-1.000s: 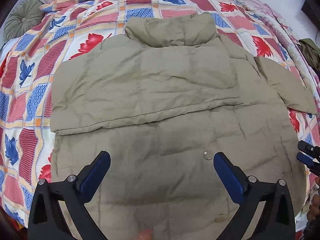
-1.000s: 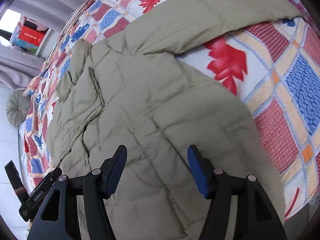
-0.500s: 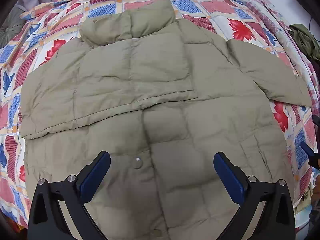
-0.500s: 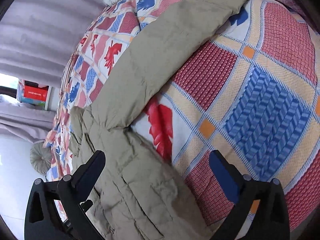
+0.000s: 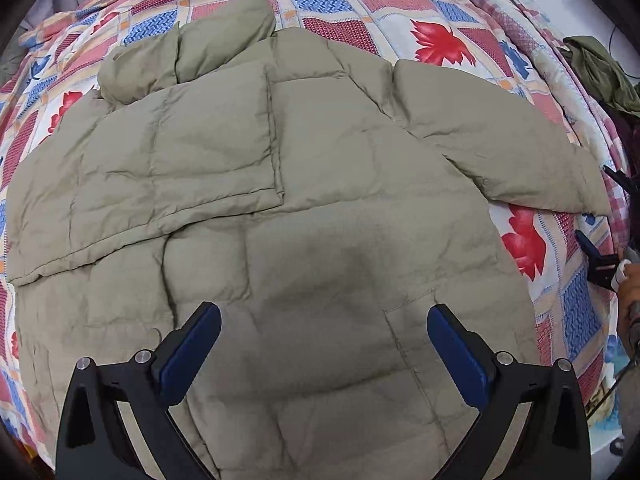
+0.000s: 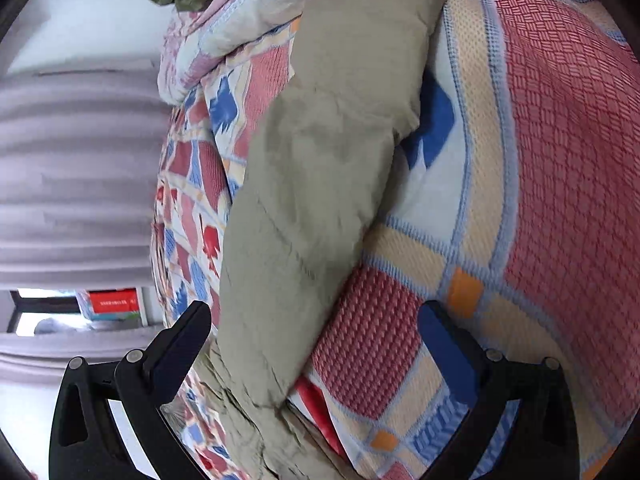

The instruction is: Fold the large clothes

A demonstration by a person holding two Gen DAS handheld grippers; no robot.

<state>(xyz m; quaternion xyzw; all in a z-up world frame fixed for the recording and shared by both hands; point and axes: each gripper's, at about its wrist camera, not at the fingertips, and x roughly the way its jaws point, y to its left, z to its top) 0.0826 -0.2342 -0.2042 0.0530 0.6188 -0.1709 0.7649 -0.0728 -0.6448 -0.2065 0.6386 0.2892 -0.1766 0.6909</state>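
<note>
Khaki quilted jacket (image 5: 304, 216), flat on a patchwork bedspread (image 5: 436, 12), collar toward the far side, one sleeve folded across the chest, the other sleeve (image 6: 320, 184) stretched out sideways. Left gripper (image 5: 324, 344) hangs over the lower body, fingers spread and empty. Right gripper (image 6: 316, 340), over the body a second ago, now straddles the outstretched sleeve; its jaws have just been opening and stand released.

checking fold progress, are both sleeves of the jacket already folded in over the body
No: one sleeve lies across the jacket, but the other sleeve sticks out over the bedspread.
</note>
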